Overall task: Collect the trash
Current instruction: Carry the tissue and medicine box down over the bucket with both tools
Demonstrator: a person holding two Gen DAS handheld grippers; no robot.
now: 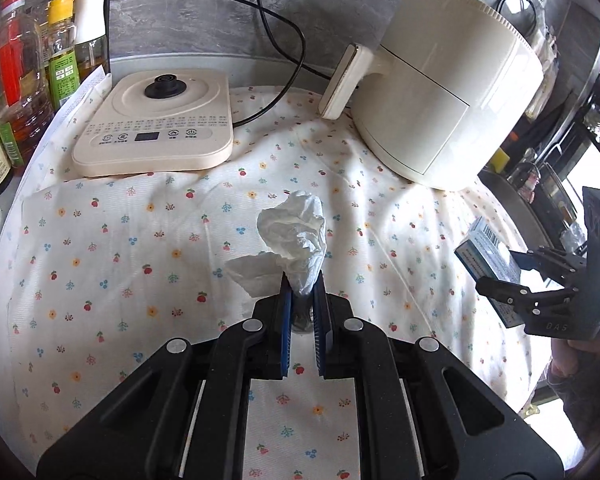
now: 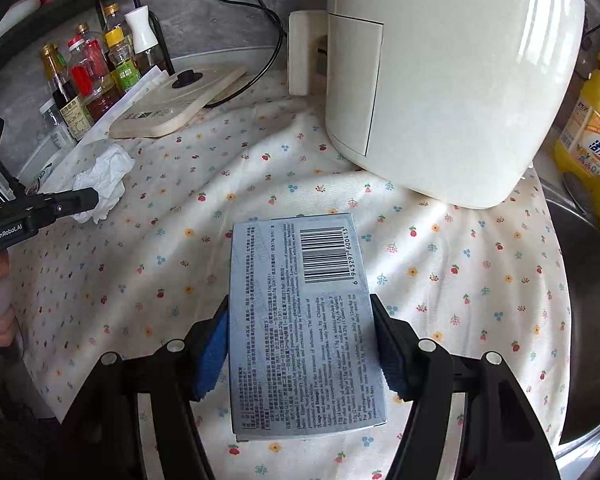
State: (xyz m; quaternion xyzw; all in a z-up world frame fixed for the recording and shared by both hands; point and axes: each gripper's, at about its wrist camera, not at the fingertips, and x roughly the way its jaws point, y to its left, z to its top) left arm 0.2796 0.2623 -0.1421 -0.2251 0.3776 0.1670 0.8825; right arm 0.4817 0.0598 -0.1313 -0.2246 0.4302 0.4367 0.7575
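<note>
While I look along my left gripper (image 1: 303, 280), its blue pads are clenched on the lower end of a crumpled white tissue (image 1: 296, 236), which stands up from between them above the flowered cloth (image 1: 120, 248) covering the surface. A second bit of white paper (image 1: 252, 274) lies just left of the fingertips. Behind sit a cream kettle base (image 1: 156, 120) with a black cord and, to the right, a cream air fryer (image 1: 440, 88). Bottles (image 1: 28, 80) crowd the far left edge. At the right edge my right gripper (image 1: 496, 276) carries a pale blue box (image 1: 488, 256).

From the right wrist, that box (image 2: 304, 328), barcode side up, sits lengthwise between the two pads, which are grasping its long sides. The air fryer (image 2: 440, 80) looms close ahead on the right, and a yellow soap bottle (image 2: 592, 140) stands by a metal sink (image 2: 588, 320). Far left, the other gripper (image 2: 94, 200) holds the tissue (image 2: 104, 176) near the bottles (image 2: 92, 72), well apart from the box.
</note>
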